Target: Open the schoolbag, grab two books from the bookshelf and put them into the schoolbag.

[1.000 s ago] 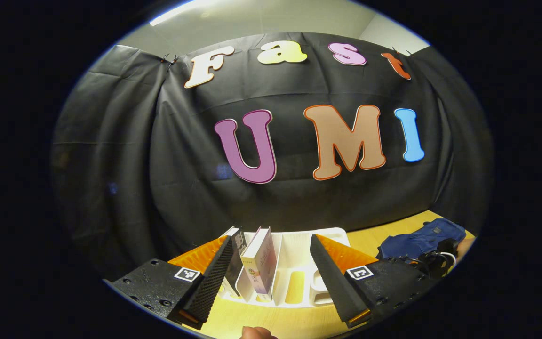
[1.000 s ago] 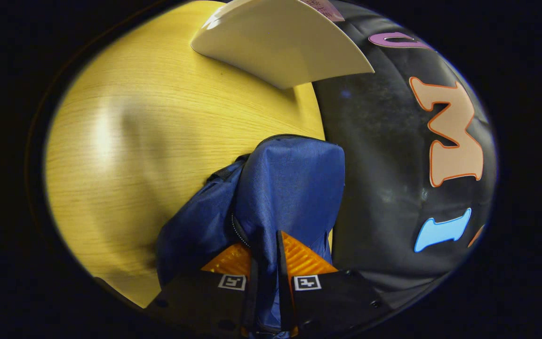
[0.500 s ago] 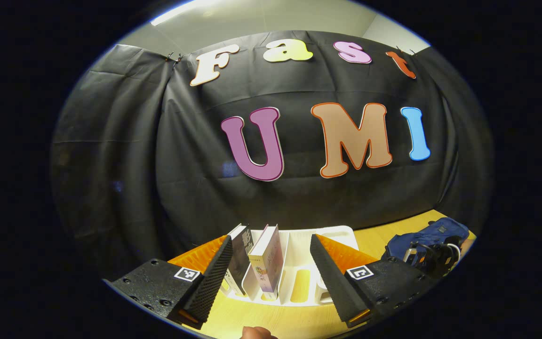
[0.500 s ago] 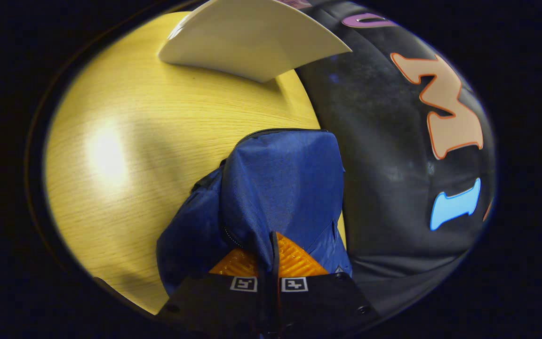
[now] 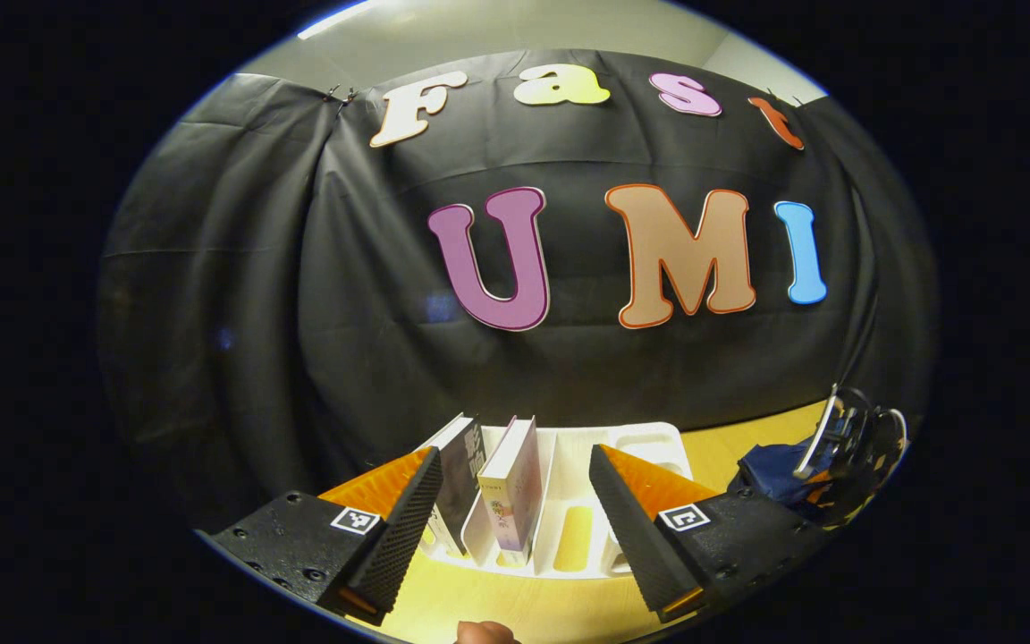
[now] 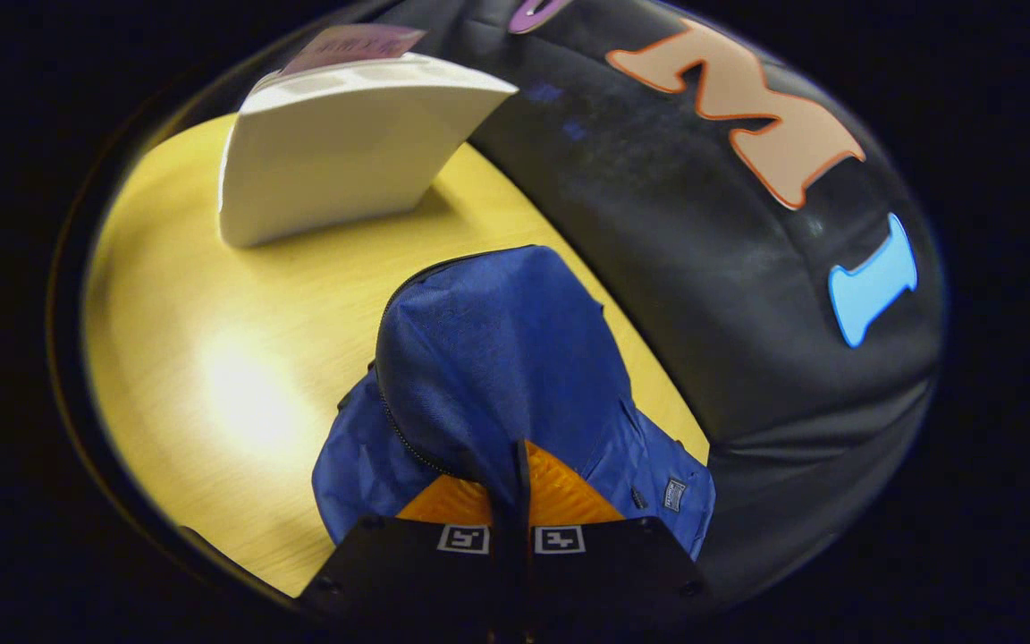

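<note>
Right gripper (image 6: 515,465) pinched on soft, floppy schoolbag (image 6: 488,358) fabric; it sags, so grip near the zip. Left gripper (image 5: 515,510) gapes before stiff upright books (image 5: 515,478).

Dim booth; ceiling strip light (image 5: 327,20) overhead; glare patch on table (image 6: 247,394); strong fisheye bending; edges soft.

Blue schoolbag (image 6: 497,358), fabric bunched upward, on the table. White slotted bookshelf (image 5: 586,501) holding two upright books (image 5: 515,483) in its left slots, nearby.
</note>
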The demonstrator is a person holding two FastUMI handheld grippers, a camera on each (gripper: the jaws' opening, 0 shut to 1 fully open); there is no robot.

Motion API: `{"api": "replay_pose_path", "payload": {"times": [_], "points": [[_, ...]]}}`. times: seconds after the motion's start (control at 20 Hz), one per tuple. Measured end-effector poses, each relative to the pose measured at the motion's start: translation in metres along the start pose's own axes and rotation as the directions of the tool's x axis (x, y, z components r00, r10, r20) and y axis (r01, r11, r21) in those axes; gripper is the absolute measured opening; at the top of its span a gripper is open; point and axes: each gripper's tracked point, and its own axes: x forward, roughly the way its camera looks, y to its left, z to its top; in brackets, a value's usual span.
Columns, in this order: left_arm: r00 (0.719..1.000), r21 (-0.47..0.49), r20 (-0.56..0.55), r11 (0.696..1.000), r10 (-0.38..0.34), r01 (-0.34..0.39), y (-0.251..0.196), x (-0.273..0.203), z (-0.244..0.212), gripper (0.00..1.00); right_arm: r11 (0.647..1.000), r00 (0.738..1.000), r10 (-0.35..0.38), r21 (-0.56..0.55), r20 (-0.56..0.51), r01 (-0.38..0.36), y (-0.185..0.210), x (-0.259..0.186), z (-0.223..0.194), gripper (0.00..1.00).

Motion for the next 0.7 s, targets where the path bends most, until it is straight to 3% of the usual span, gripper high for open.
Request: {"api": "replay_pose_path", "payload": {"times": [0.2,0.35,0.4,0.45,0.7], "points": [[1.0,0.011,0.007,1.0,-0.001,0.001,0.002,0.007,0.003,0.96,0.968,0.999,-0.003,0.25,0.046,-0.009,-0.034,-0.013,0.021,0.07],[1.0,0.013,0.009,1.0,-0.009,0.009,0.0,0.012,0.004,0.97,0.878,0.997,0.009,0.476,0.082,-0.047,-0.059,-0.027,0.026,0.07],[1.0,0.014,0.011,1.0,-0.013,0.013,-0.002,0.012,0.006,1.0,0.83,0.995,0.013,0.554,0.098,-0.065,-0.068,-0.029,0.029,0.05],[1.0,0.017,0.012,1.0,-0.014,0.014,-0.003,0.014,0.005,0.97,0.772,0.993,0.019,0.63,0.113,-0.086,-0.076,-0.03,0.028,0.05],[1.0,0.02,0.002,1.0,-0.015,0.015,-0.001,0.019,0.003,0.97,0.383,0.982,-0.012,0.908,0.187,-0.168,-0.115,-0.034,0.01,0.04]]}}
